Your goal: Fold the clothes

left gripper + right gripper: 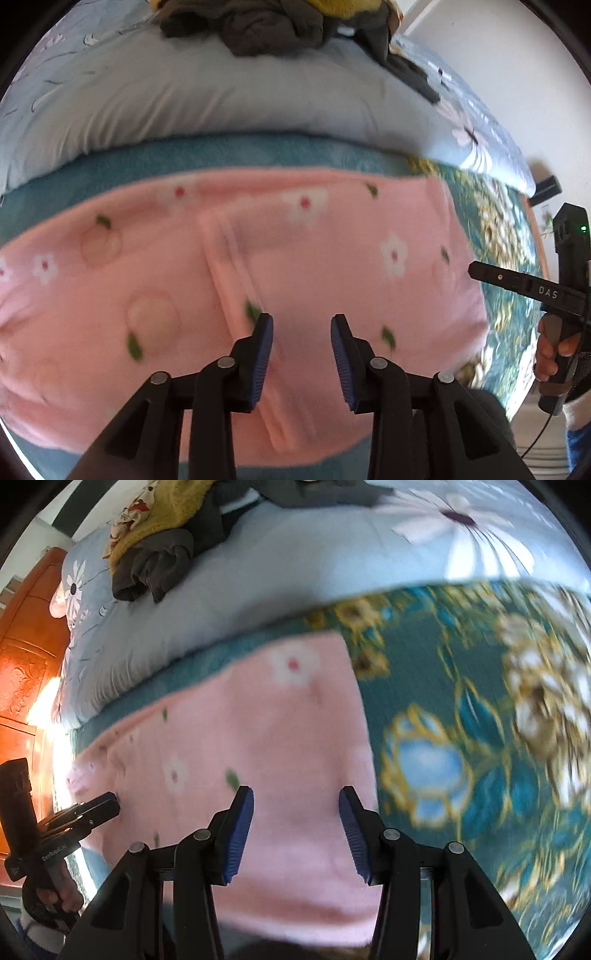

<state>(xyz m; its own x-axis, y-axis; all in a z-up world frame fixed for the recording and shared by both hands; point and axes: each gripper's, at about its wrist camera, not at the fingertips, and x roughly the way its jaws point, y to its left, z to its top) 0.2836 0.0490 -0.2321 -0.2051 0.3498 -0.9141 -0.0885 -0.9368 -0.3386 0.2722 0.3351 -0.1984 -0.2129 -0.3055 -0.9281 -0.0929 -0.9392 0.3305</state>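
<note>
A pink garment [303, 258] with white flowers and green leaves lies flat on the teal bedspread [229, 155], with a folded band running down its middle. My left gripper [302, 321] is open above the garment's near part, holding nothing. In the right wrist view the same pink garment [258, 731] lies below my right gripper [296, 794], which is open and empty near the garment's right edge. The right gripper also shows at the right edge of the left wrist view [532, 288]. The left gripper shows at the left edge of the right wrist view [110, 805].
A pale blue flowered duvet [207, 96] lies behind the garment. A pile of dark and yellow clothes [266, 26] sits on it, also in the right wrist view [159, 550]. An orange wooden headboard [26, 653] stands at the left. The teal and gold floral bedspread [480, 716] extends right.
</note>
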